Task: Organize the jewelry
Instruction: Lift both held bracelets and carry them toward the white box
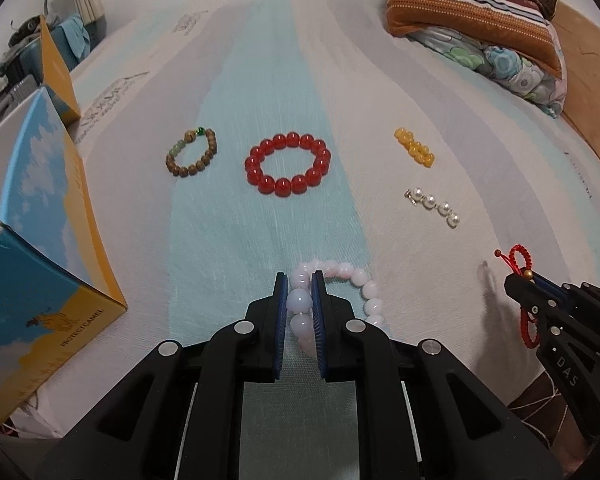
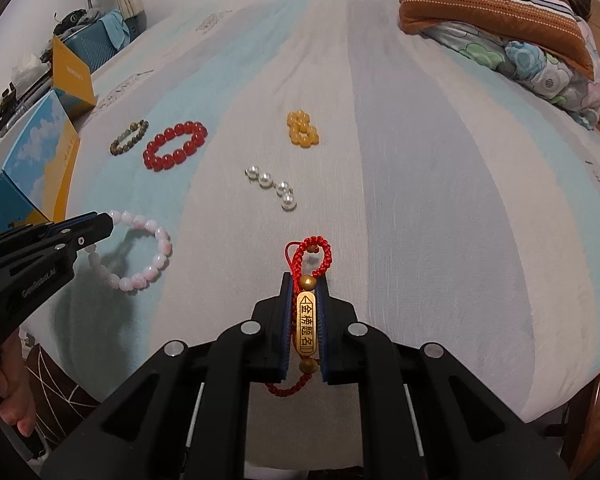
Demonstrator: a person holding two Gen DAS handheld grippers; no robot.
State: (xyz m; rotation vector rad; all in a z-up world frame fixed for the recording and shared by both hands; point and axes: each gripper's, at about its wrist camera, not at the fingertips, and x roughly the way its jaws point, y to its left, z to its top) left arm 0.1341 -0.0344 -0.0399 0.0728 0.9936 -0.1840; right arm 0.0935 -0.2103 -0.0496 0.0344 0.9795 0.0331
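Note:
My left gripper [image 1: 300,280] is shut on a pink bead bracelet [image 1: 360,280], held a little above the bed; it also shows in the right wrist view [image 2: 156,256], with the left gripper [image 2: 106,220] at its left side. My right gripper [image 2: 305,280] is shut on a red cord bracelet with a gold plate [image 2: 306,320]; that cord bracelet [image 1: 518,260] and the right gripper [image 1: 516,280] show at the right of the left wrist view. On the bed lie a red bead bracelet [image 1: 288,164], a wooden bead bracelet [image 1: 192,152], a yellow bead bracelet [image 1: 414,147] and a pearl bracelet [image 1: 434,204].
An open blue and yellow box [image 1: 40,240] stands at the left on the striped bed sheet [image 1: 260,60]. Folded quilts and a pillow [image 1: 480,20] lie at the back right. The bed's front edge [image 2: 500,408] is just below my grippers.

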